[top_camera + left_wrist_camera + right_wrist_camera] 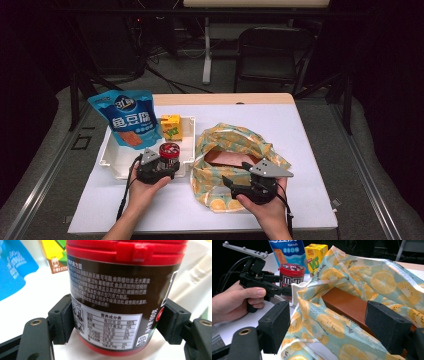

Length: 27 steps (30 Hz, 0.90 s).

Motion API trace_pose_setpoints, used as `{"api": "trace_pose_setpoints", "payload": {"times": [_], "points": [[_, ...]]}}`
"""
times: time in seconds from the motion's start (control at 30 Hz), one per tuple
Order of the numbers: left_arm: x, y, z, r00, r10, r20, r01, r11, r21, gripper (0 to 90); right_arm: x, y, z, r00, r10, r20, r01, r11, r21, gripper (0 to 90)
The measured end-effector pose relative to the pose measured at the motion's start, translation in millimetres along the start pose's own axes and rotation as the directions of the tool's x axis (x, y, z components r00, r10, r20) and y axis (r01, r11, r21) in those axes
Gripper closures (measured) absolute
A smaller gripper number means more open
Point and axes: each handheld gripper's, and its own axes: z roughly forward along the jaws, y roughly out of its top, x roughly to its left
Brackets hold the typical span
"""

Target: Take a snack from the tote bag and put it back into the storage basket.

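Observation:
A brown jar with a red lid (169,154) (120,290) (291,275) stands in the near right corner of a white tray (112,161). My left gripper (166,163) (116,322) has a pad pressed on each side of the jar. To the right lies a lemon-print cloth bag (235,142) (374,282), its mouth open on a brown box (227,159) (347,305). My right gripper (231,181) (328,327) stands open at the bag's near edge, with cloth lying between the wide jaws.
In the tray, a blue snack pouch (127,120) (287,250) leans at the back left and a yellow juice box (171,126) (315,255) stands at the back right. The white table (305,150) has bare room right of the bag. A black chair (270,50) stands beyond it.

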Motion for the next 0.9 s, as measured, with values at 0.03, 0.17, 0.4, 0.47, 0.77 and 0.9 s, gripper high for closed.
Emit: {"api": "trace_pose_setpoints", "payload": {"times": [0.03,0.17,0.4,0.47,0.77,0.9], "points": [[0.2,0.7,0.8,1.0000,-0.001,-0.009,0.001,1.0000,0.007,25.9,-0.2,0.0,0.0,1.0000,0.000,0.000,0.000,1.000,-0.001,20.4],[1.0,1.2,2.6,0.9999,-0.006,-0.011,0.006,0.9998,0.020,25.8,-1.6,0.3,0.1,1.0000,-0.001,0.003,0.001,1.000,-0.003,21.0],[-8.6,3.0,9.1,0.9964,0.074,-0.040,-0.070,0.9926,0.099,25.6,-1.5,-4.5,1.6,0.9999,0.008,0.009,-0.008,1.000,0.004,21.5],[-8.6,3.3,10.2,0.9963,0.073,-0.046,-0.067,0.9913,0.114,25.5,-1.6,-4.5,0.0,0.9999,0.004,0.015,-0.004,1.000,0.005,21.5],[-8.0,1.2,3.7,0.9966,0.079,-0.025,-0.076,0.9939,0.079,23.3,-4.4,-7.8,-1.5,0.9996,0.009,0.026,-0.010,1.000,0.002,21.5],[-8.8,-4.2,-13.9,0.9955,0.094,-0.013,-0.094,0.9940,0.057,20.2,-4.6,-9.0,-2.4,0.9996,-0.003,0.026,0.003,1.000,0.013,21.4]]}}
